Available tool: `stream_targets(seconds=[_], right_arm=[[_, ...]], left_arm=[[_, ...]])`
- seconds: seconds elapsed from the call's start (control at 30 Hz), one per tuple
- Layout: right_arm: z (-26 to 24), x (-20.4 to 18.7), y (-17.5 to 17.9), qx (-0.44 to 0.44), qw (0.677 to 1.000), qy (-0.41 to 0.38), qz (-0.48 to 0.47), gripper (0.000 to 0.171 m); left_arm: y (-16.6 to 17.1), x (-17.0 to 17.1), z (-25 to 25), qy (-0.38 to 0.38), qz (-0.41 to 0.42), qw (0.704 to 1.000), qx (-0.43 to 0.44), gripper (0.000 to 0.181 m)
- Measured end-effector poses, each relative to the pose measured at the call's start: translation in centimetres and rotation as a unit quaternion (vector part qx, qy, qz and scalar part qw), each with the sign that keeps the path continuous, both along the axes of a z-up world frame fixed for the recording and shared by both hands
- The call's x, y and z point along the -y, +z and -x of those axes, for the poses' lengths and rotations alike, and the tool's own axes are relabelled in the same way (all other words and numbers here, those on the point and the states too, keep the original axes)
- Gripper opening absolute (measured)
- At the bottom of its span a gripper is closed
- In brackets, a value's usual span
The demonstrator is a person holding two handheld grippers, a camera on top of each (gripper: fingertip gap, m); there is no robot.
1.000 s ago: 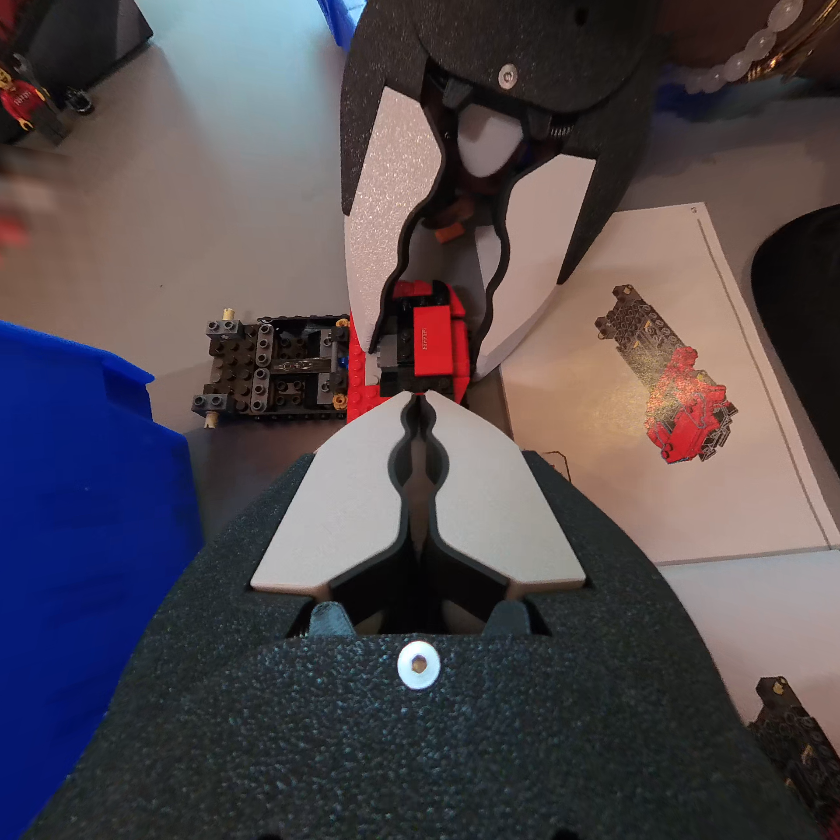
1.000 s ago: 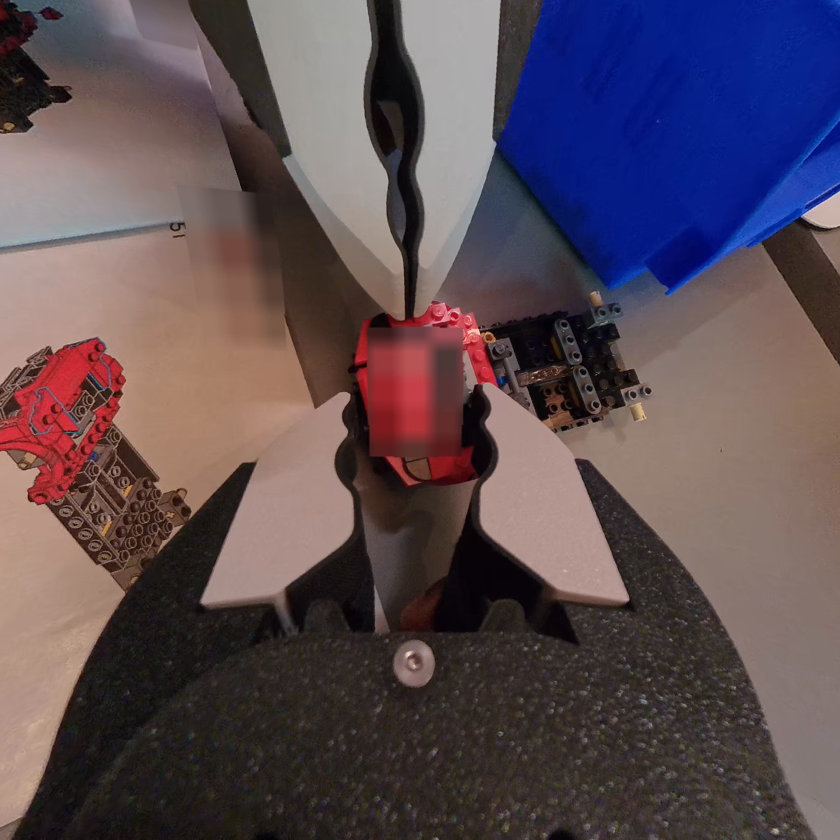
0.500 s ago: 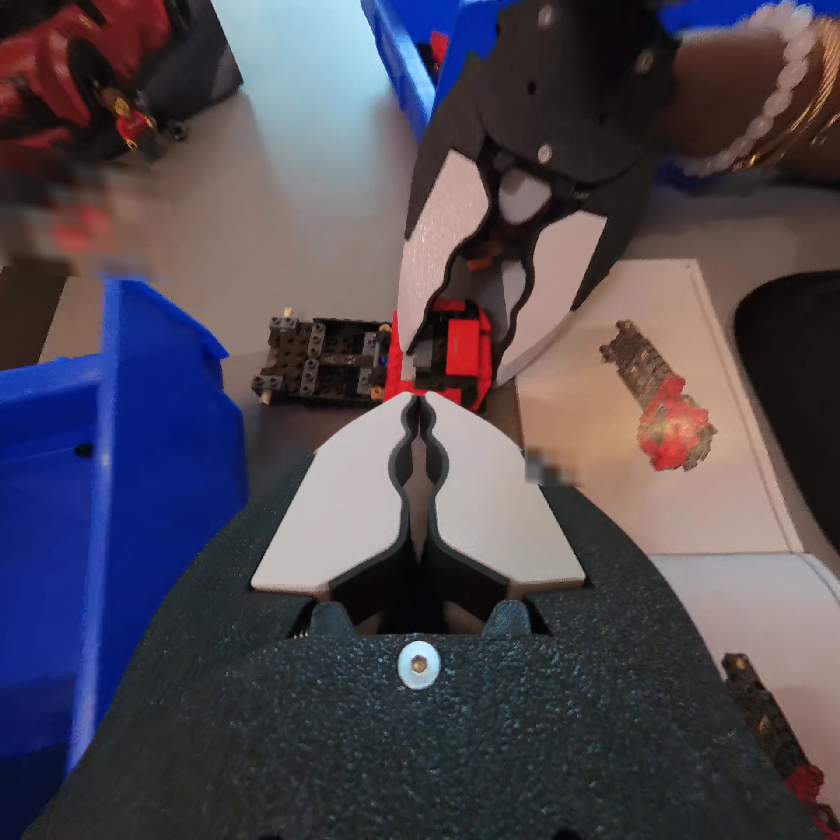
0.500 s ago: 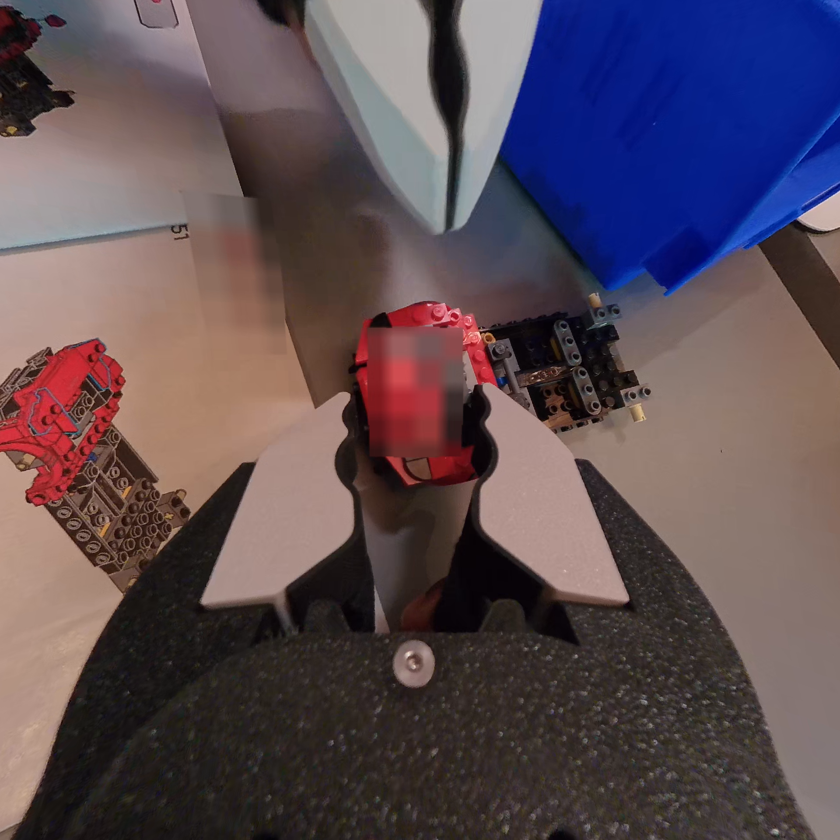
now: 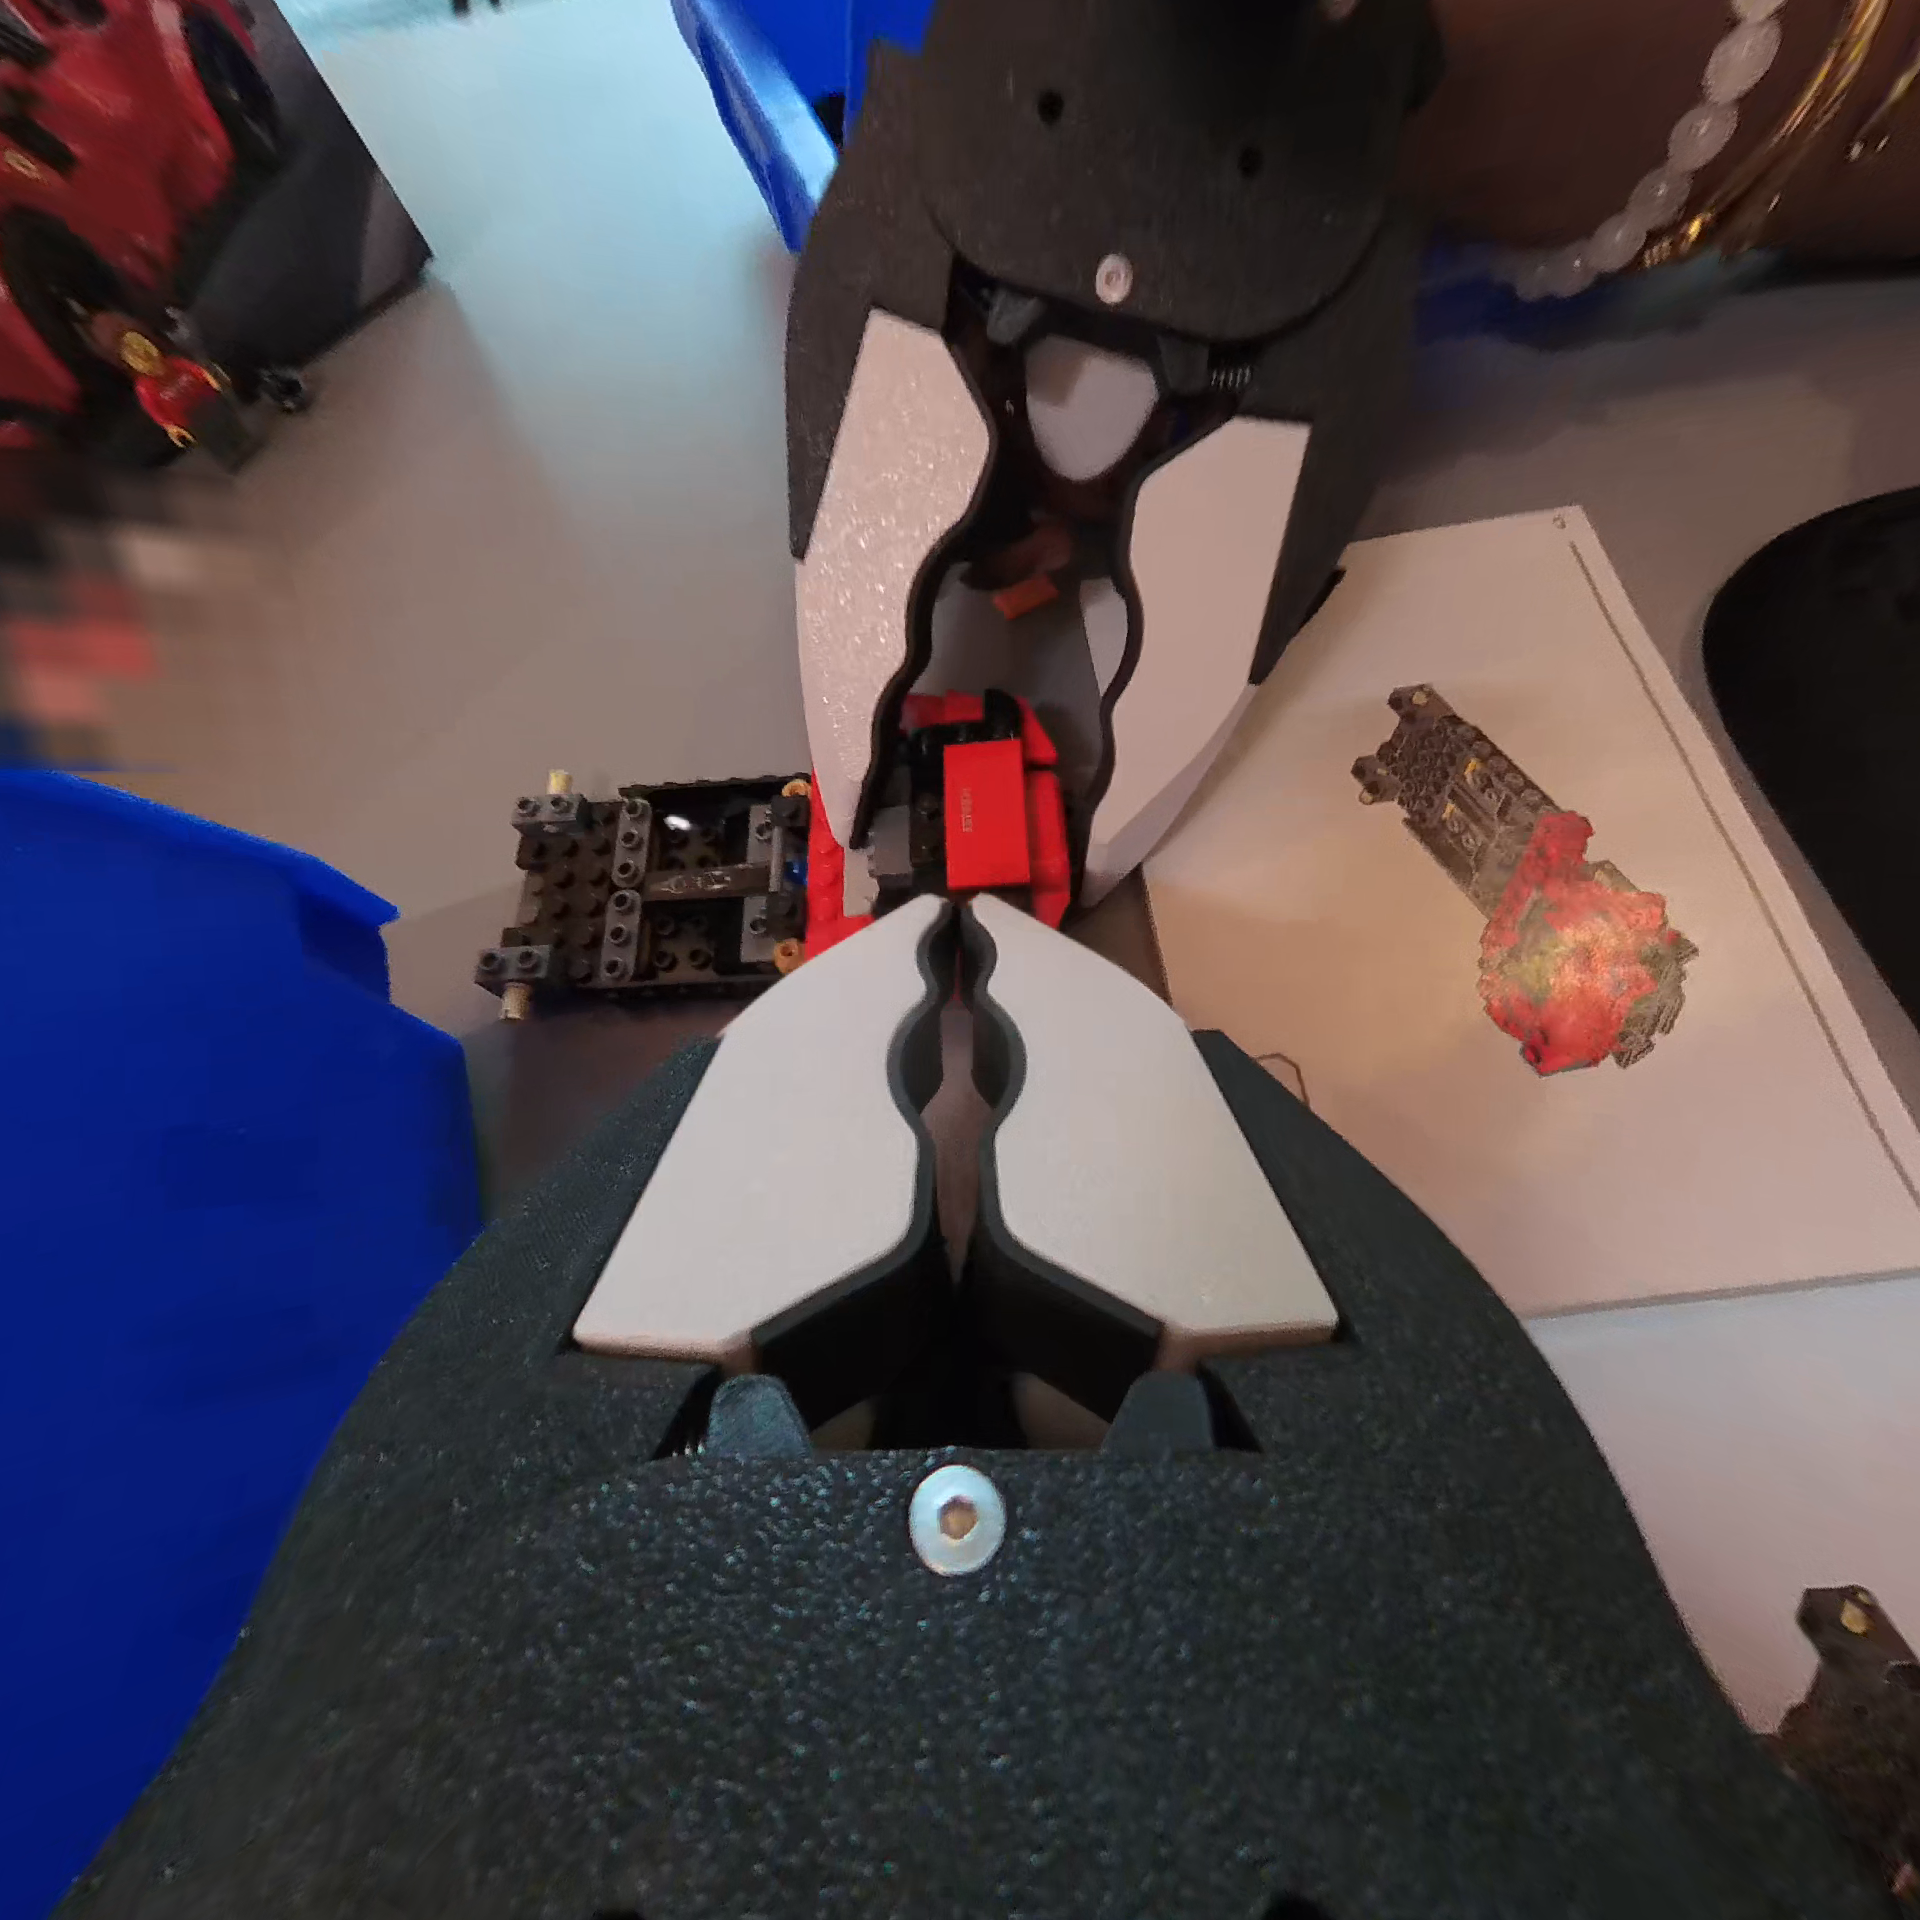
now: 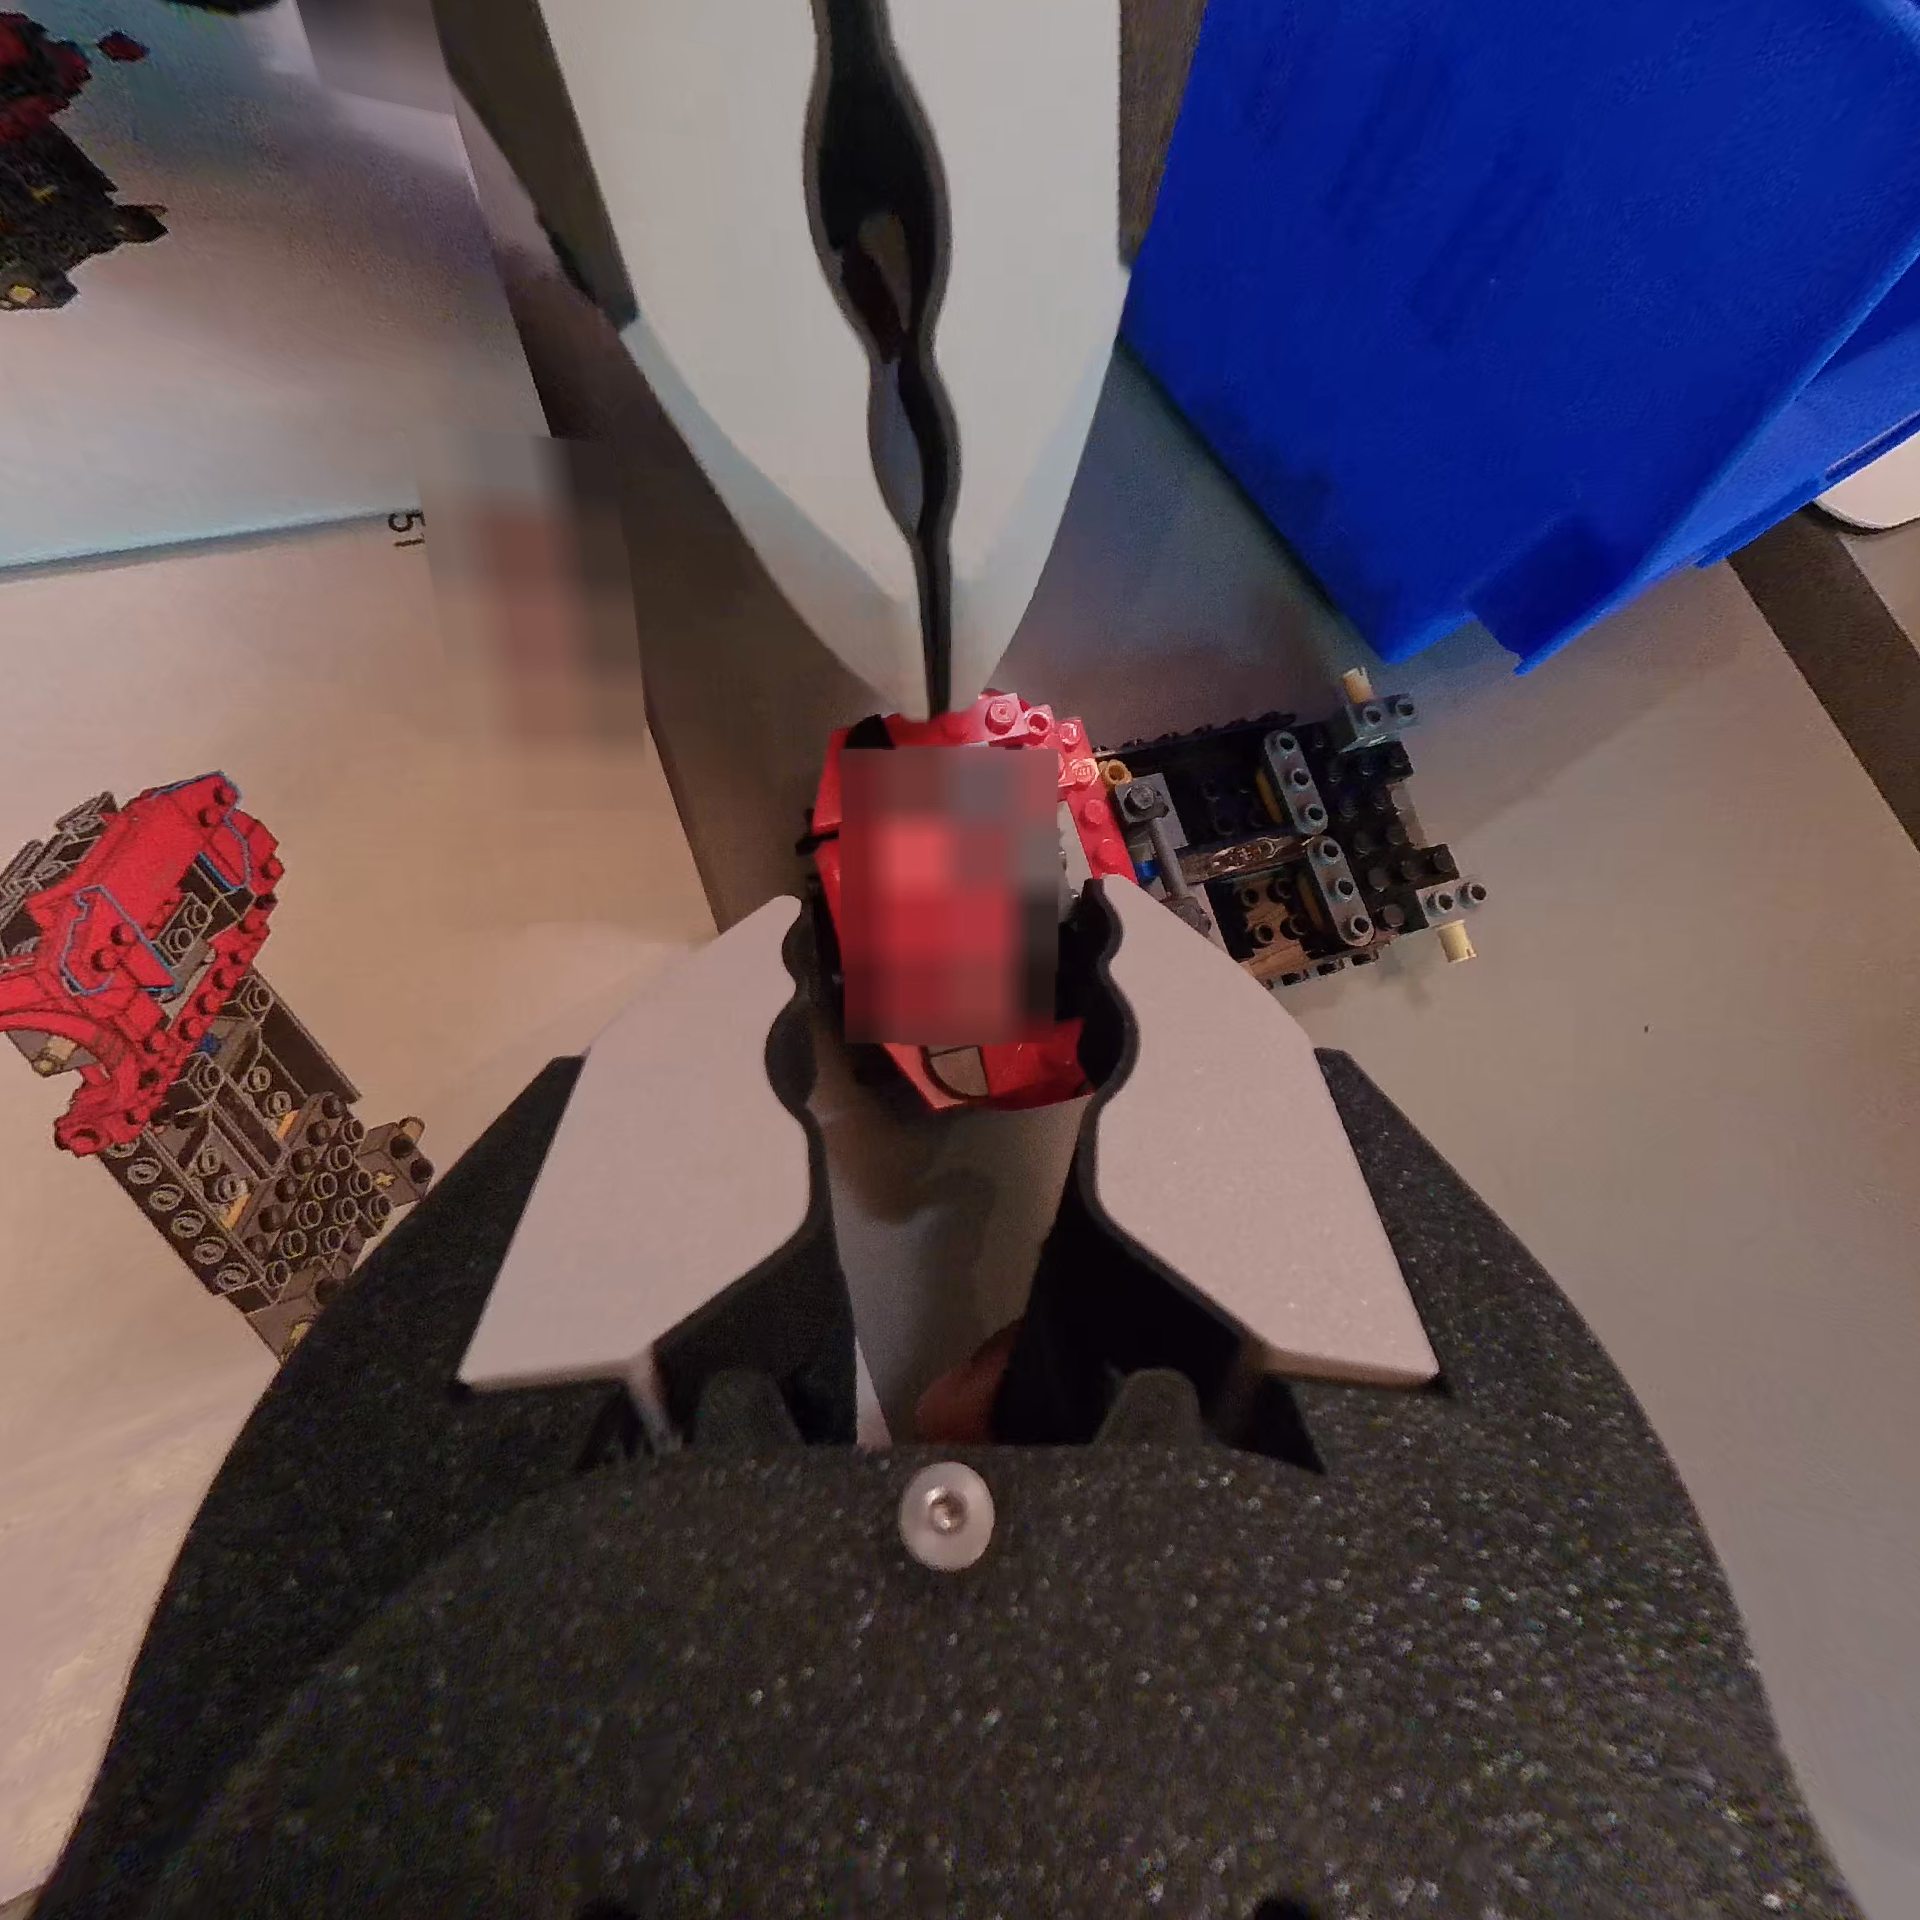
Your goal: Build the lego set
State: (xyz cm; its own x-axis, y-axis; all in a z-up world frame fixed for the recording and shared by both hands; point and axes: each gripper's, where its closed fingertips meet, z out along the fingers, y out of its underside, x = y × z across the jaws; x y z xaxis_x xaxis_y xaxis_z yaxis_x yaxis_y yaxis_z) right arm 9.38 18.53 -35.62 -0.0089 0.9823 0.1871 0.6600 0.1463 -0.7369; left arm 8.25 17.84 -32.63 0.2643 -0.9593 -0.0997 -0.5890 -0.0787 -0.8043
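The lego car model lies on the grey table, with a black chassis (image 5: 644, 894) (image 6: 1299, 862) and a red front (image 5: 987, 821) (image 6: 997, 1070). My right gripper (image 6: 945, 904) is shut on the red front, one finger on each side; it also shows in the left wrist view (image 5: 977, 852), coming from the far side. My left gripper (image 5: 951, 914) is shut and empty. Its tips touch the near top edge of the red front, as the right wrist view (image 6: 935, 675) also shows. A mosaic patch hides the top of the red part in the right wrist view.
A blue bin (image 5: 187, 1143) (image 6: 1507, 312) stands close beside the chassis. The open instruction booklet (image 5: 1558, 935) (image 6: 260, 831) lies on the other side. A second blue bin (image 5: 769, 125), a red lego box with a minifigure (image 5: 166, 395) and a person's wrist with bracelets (image 5: 1714, 135) sit farther off.
My left gripper drew back from the model half a second ago and has come back, tips on the red front again. My right gripper has kept its hold; the model has not moved.
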Motion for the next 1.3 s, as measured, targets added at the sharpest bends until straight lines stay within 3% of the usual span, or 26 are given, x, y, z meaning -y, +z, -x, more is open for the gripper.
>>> stream_targets(seconds=[0.77, 1.13, 1.3], right_arm=[[0.0, 0.0, 0.0, -0.002, 1.0, -0.003, 0.002, 0.048], [0.1, 0.0, 0.0, 0.005, 1.0, -0.003, -0.001, 0.048], [0.2, 0.0, 0.2, 0.0, 1.0, 0.003, -0.02, 0.053]], left_arm=[[-0.9, 0.6, 0.0, 0.039, 0.141, 0.989, 0.022, 0.0], [-0.9, 1.0, 0.1, 0.042, 0.157, 0.987, 0.006, 0.0], [4.3, 0.3, 1.0, 0.051, 0.093, 0.992, 0.067, 0.0]])
